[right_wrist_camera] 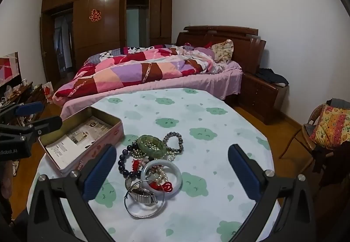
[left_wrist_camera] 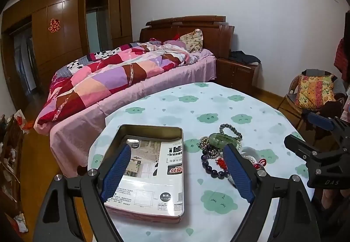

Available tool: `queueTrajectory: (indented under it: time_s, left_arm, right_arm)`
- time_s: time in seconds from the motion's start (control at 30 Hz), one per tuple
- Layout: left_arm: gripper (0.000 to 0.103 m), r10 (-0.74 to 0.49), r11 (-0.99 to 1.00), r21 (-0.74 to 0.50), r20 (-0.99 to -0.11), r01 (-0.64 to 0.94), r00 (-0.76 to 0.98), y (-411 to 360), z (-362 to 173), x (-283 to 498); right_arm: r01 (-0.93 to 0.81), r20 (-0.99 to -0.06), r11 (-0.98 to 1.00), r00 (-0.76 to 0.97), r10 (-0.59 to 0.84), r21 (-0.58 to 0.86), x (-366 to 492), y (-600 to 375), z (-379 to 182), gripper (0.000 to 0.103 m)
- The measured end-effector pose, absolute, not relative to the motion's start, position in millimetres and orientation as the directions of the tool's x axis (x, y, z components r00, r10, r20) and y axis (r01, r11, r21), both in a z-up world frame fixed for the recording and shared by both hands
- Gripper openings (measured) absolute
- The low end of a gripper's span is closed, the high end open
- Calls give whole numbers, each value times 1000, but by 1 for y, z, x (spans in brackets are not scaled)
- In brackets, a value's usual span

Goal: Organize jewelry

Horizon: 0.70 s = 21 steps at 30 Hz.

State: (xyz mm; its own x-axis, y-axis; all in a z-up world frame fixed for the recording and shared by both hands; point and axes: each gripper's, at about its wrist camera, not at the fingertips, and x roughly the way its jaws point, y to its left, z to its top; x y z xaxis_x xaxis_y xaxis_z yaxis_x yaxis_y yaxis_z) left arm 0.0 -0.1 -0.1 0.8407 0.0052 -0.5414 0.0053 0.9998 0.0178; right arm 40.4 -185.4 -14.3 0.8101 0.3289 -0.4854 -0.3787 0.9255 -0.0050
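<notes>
A heap of jewelry point(right_wrist_camera: 151, 163) lies on the worktop point(right_wrist_camera: 218, 124) just right of a rectangular tin point(left_wrist_camera: 151, 167), long axis running away from the left gripper point(left_wrist_camera: 177, 174). Only the right view shows the wristwatch point(right_wrist_camera: 143, 195). Right gripper point(right_wrist_camera: 172, 174) and left both hold their fingers wide, empty.

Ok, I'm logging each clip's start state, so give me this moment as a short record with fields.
surface: round table with a cloud-print cloth
container: open pink tin, holding only a printed sheet
jewelry: all in one pile beside the tin, none inside
pile items: green bangle, white bangle, purple bead bracelet, metal watch, thin silver hoop
left claw: open, empty, over the tin
right claw: open, empty, over the pile
progress: nothing sorted yet
</notes>
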Motion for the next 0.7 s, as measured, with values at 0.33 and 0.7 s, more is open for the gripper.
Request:
queueTrajectory:
  time_s: [0.33, 0.7]
  left_arm:
    - [86, 18, 999, 40, -542, 5, 840, -3, 1, 1]
    - [86, 18, 999, 39, -542, 3, 840, 1, 4, -1]
  right_arm:
    - [-374, -501, 927, 807, 313, -24, 40, -183, -16, 103]
    - [-373, -504, 927, 806, 309, -28, 40, -182, -18, 103]
